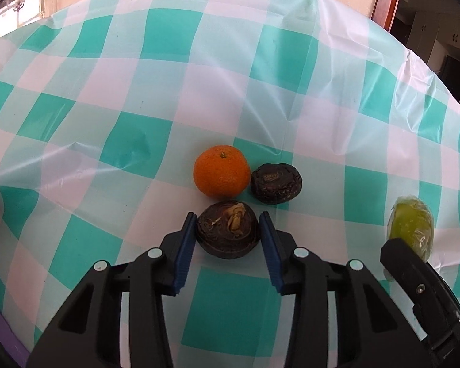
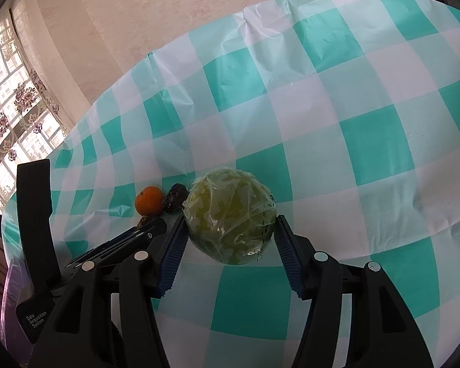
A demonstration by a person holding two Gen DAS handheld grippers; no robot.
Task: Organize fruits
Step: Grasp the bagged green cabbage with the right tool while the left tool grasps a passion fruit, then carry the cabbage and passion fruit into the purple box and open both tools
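The round dark-brown fruit with a dried tan stem scar [image 1: 227, 230] sits on the table between the two blue-padded fingers [image 1: 187, 245] of my left gripper [image 1: 228, 230]. The pads press on both its flanks, so I read this as a firm pinch across the fruit's widest part; that line gives the flat pads the most contact on a round body and keeps it from rolling out. The fruit appears to rest on the cloth, not yet lifted.

Just beyond it lie a bright orange mandarin with a small green stem [image 1: 221, 174] and a second wrinkled dark-brown fruit [image 1: 276, 183]. These two touch or nearly touch each other, and the held fruit lies just in front of them. I judge this cluster to be the gathering spot, which explains why the three fruits sit so close.

Well to the right, my right gripper [image 2: 230, 233] pinches a round green fruit wrapped in clear plastic film [image 2: 230, 216]. Its fingers [image 2: 286, 248] bear on the wrap at both sides, wide apart because this fruit is large. The film is slippery, so the grip sits at the equator.

All items rest on the table under a teal-and-white checked plastic cloth [image 1: 230, 92].
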